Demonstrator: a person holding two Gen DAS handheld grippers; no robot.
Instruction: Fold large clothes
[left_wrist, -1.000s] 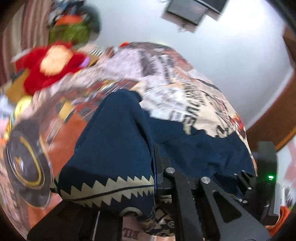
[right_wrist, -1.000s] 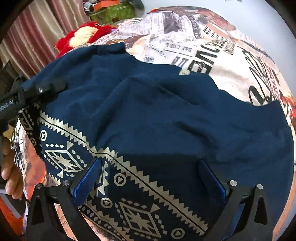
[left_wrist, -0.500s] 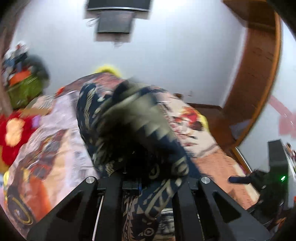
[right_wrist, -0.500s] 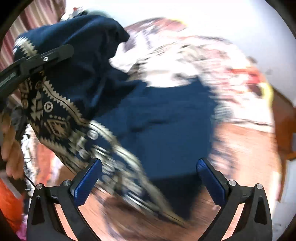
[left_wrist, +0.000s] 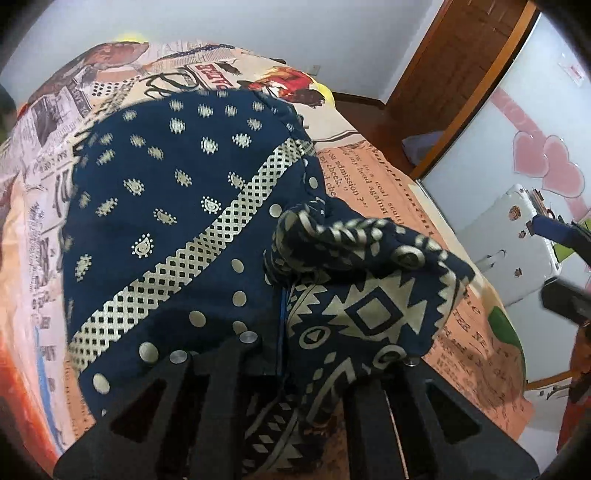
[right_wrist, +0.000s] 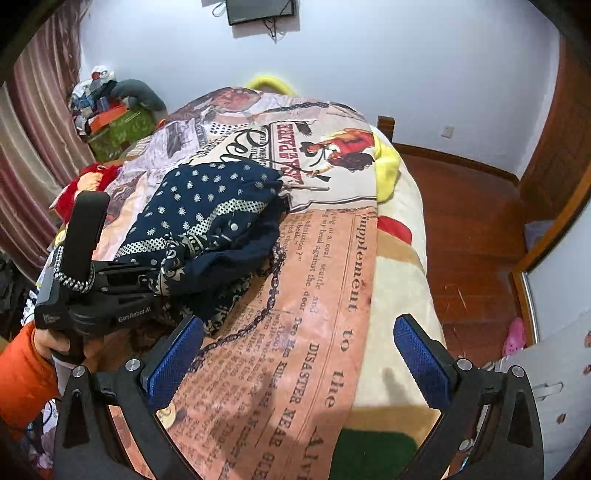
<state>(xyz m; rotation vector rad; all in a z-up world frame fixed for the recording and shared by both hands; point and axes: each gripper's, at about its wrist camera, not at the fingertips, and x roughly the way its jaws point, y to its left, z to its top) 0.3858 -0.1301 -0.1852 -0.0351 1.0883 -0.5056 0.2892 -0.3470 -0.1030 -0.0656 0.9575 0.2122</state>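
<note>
A navy garment (left_wrist: 166, 206) with cream dots, a lattice band and zigzag border lies folded over on the bed's newspaper-print blanket (left_wrist: 388, 192). My left gripper (left_wrist: 284, 314) is shut on a bunched patterned edge of it (left_wrist: 369, 295). In the right wrist view the garment (right_wrist: 210, 214) lies at left centre, with the left gripper (right_wrist: 147, 280) clamped on its near edge. My right gripper (right_wrist: 299, 354) is open and empty, its blue pads (right_wrist: 173, 358) above bare blanket (right_wrist: 314, 314) to the garment's right.
A red plush toy (right_wrist: 85, 181) and a green box of clutter (right_wrist: 118, 129) sit at the bed's far left. A yellow pillow (right_wrist: 386, 166) lies at the far edge. Wooden floor (right_wrist: 461, 221) and a white suitcase (left_wrist: 513, 236) are to the right.
The left gripper swung the garment's patterned half up and over, so the garment now lies doubled. The right gripper let go and drew back to the right, off the cloth.
</note>
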